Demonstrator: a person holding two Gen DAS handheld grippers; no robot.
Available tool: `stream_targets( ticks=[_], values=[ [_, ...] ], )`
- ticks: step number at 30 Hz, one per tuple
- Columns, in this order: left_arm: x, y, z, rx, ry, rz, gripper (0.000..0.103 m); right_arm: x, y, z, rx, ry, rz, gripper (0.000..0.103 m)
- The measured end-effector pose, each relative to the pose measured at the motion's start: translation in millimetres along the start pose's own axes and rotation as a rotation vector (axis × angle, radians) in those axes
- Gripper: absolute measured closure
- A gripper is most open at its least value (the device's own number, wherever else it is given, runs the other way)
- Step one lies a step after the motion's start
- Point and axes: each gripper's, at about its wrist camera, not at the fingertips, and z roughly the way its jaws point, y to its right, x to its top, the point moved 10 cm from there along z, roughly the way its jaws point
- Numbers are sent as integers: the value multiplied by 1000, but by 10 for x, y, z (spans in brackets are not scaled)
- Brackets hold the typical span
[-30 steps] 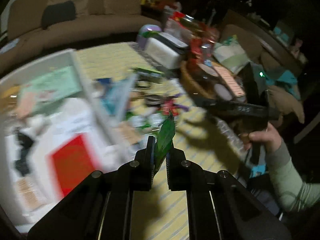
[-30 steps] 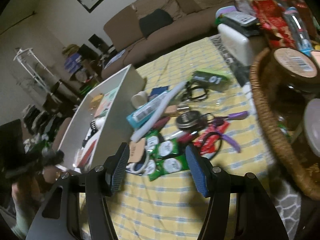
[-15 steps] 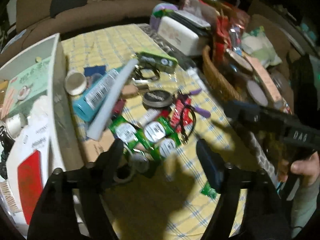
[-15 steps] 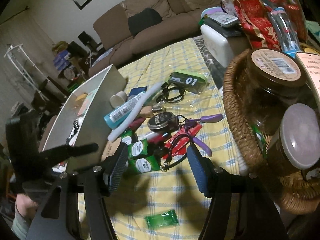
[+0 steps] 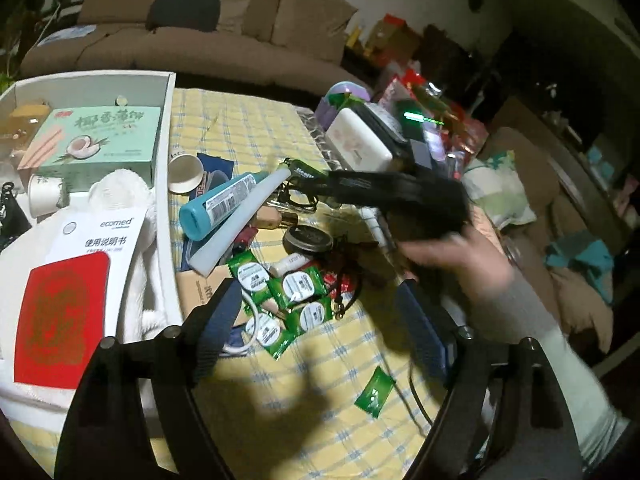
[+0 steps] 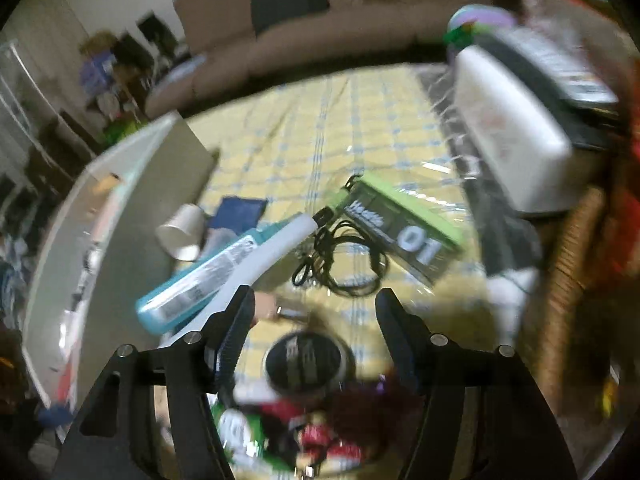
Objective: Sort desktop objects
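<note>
Our left hand-held gripper point(image 5: 320, 320) is opening its jaws, and nothing is between them. It hangs over the pile of green packets point(image 5: 288, 292) on the yellow checked tabletop point(image 5: 248, 128). One small green packet point(image 5: 375, 391) lies alone, just to the right and below the pile. The white box point(image 5: 162, 184) with the red card and the biscuit carton sits at the left edge. If we reach down carelessly, we may push the packets apart or catch the white cable point(image 5: 244, 344) beside them.

Our right hand-held gripper point(image 6: 316, 320) is wide too and holds nothing. It is over the round black tin point(image 6: 306, 364), with the black cord point(image 6: 344, 264) and the teal tube point(image 6: 192, 284) close by. The right view is blurry. We may bump the tube or snag the cord, and our two grippers are near enough to knock each other.
</note>
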Motion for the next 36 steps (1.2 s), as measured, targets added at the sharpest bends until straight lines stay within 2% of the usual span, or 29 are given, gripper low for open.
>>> stream_targets(
  ticks=[4, 7, 8, 9, 11, 12, 14, 16, 18, 20, 23, 26, 28, 29, 30, 33, 36],
  values=[
    [-34, 26, 2, -34, -17, 11, 24, 27, 3, 436, -75, -83, -34, 40],
    [-48, 5, -33, -59, -22, -3, 24, 28, 29, 600, -97, -91, -40, 42],
    [-60, -21, -49, -61, -25, -12, 24, 46, 19, 602, -96, -76, -58, 56],
    [-69, -42, -65, -63, -26, -20, 24, 48, -3, 625, -101, -76, -96, 96],
    [-98, -102, -89, -62, -31, -35, 24, 45, -21, 617, -117, -77, -151, 95],
    [-105, -126, -89, -59, -33, -41, 24, 37, -28, 588, -98, -80, -146, 95],
    [-115, -150, -99, -65, -33, -57, 24, 32, -44, 478, -42, -81, -104, 95],
    [-108, -143, -107, -79, -27, -67, 24, 69, -131, 268, 23, -42, -75, 95],
    [-104, -126, -121, -81, -23, -64, 24, 34, -227, -6, 118, -12, -46, 95],
    [-114, -102, -133, -82, -22, -60, 24, -71, -349, -254, 191, -8, -49, 95],
    [-120, -84, -136, -83, -24, -57, 24, -377, -559, -552, 239, -33, -112, 95],
    [-125, -79, -119, -83, -34, -55, 23, -808, -652, -586, 197, -137, -189, 89],
    [-114, -83, -101, -85, -40, -62, 18, -936, -598, -611, 137, -164, -215, 69],
    [-81, -88, -86, -88, -45, -71, 18, -909, -560, -665, 113, -138, -219, 54],
    [-33, -78, -76, -95, -49, -76, 18, -841, -507, -752, 99, -99, -210, 50],
    [140, -33, -75, -77, -41, -38, 18, -526, -273, -950, 89, 1, -125, 50],
    [295, -65, -101, -24, -16, -12, 18, -131, -92, -933, 12, 67, -133, 50]
  ],
)
